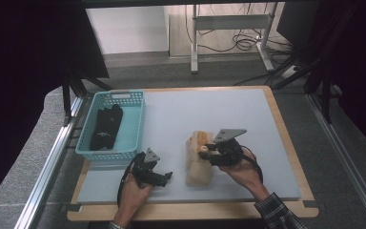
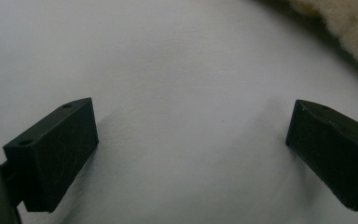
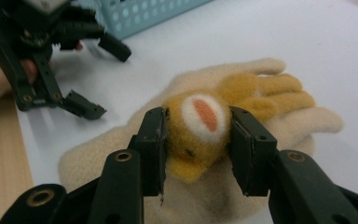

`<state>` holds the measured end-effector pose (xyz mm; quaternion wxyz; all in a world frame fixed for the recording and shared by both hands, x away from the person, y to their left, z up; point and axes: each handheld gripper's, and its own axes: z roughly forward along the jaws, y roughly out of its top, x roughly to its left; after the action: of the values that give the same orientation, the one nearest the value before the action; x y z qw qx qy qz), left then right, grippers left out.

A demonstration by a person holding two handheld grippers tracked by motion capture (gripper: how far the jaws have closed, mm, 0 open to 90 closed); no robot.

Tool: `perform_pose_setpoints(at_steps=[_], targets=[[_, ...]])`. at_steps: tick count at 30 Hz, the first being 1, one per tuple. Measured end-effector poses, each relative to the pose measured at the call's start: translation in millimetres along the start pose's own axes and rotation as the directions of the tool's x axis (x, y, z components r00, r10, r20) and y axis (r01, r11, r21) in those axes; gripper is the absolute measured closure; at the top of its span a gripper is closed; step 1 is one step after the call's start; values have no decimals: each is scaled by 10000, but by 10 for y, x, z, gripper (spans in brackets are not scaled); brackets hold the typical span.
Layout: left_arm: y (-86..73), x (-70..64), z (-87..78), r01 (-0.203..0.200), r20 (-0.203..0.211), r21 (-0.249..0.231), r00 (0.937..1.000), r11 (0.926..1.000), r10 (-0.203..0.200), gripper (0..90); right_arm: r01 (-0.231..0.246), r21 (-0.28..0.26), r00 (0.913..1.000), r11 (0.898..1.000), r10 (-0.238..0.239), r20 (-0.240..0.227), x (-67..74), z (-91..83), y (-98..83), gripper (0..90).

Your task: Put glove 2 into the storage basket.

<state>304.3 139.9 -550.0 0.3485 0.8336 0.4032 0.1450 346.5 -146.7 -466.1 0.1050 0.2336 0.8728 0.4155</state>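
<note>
A cream fleece glove (image 1: 196, 168) (image 3: 98, 154) lies flat on the white mat, and a smaller yellow glove (image 3: 265, 91) (image 1: 203, 138) rests on top of it. My right gripper (image 3: 198, 126) (image 1: 204, 149) is shut on the yellow glove's rounded end, which bears a white and orange patch; both pads press into its sides. My left gripper (image 1: 164, 177) (image 3: 100, 77) (image 2: 191, 140) sits low over the mat just left of the cream glove, open, with bare mat between its jaws. The cream glove's edge (image 2: 349, 28) shows at the top right of the left gripper view.
A light blue basket (image 1: 138, 119) stands at the mat's left side with a black item (image 1: 106, 126) inside. The wooden table edge (image 1: 190, 210) runs along the front. A metal rail (image 1: 52, 162) borders the left.
</note>
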Motion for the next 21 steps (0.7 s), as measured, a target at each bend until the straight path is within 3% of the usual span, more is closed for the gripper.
perform_pose_setpoints(at_steps=[6,10,16,21], targets=[[1,3,-2,-46,0,20,10000,10000,46,25,180,592,9998,9981,-173,-128,51,271,-81,569],[0,2,-1,-30,-1,17,10000,10000,30,25,15,700,9997,9975,2,-239,55,368,-146,524],[1,4,-2,-59,-11,18,10000,10000,59,25,-155,307,9998,9994,160,-143,-14,188,-140,479],[0,1,-1,-28,3,20,10000,10000,28,25,-725,6,9973,9974,725,70,-152,12,-236,497]])
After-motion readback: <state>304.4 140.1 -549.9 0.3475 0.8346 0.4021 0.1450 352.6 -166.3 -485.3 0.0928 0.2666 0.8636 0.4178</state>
